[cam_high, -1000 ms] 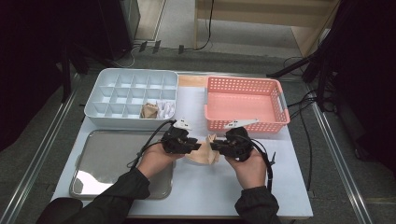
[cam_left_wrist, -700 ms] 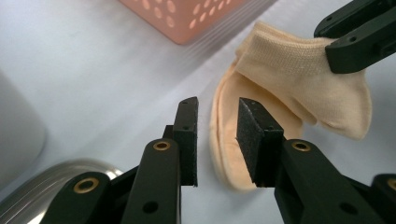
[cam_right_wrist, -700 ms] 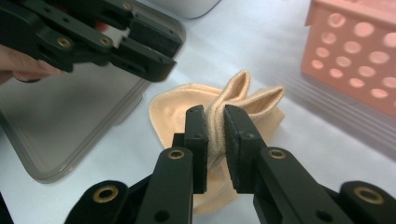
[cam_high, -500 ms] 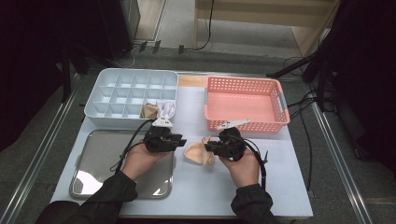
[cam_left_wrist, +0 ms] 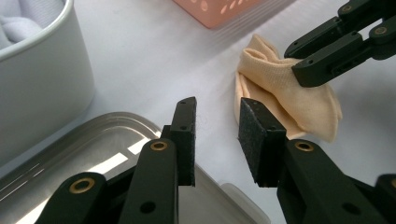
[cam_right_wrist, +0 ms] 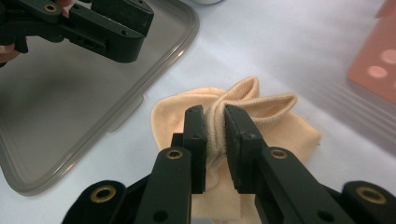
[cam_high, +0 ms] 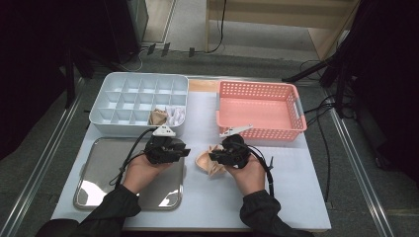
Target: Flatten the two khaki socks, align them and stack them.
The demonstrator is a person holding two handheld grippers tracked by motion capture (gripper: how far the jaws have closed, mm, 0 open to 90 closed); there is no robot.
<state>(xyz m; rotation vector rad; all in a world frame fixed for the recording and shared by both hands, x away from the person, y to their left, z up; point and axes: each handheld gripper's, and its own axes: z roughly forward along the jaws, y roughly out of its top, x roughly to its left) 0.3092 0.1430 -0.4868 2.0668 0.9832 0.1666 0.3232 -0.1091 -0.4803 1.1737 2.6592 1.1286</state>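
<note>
The white worktop (cam_high: 296,197) is seen from above, looking forward and down. Each tool view is taken close over the worktop along its own jaws. A crumpled peach cloth (cam_left_wrist: 289,93) and a shiny metal tray (cam_right_wrist: 70,116) are shared by both.

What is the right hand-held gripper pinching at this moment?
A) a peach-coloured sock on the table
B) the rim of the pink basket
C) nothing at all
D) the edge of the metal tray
A: the right hand-held gripper has its jaws closed on a bunched fold of the peach sock, which lies on the white table.
</note>
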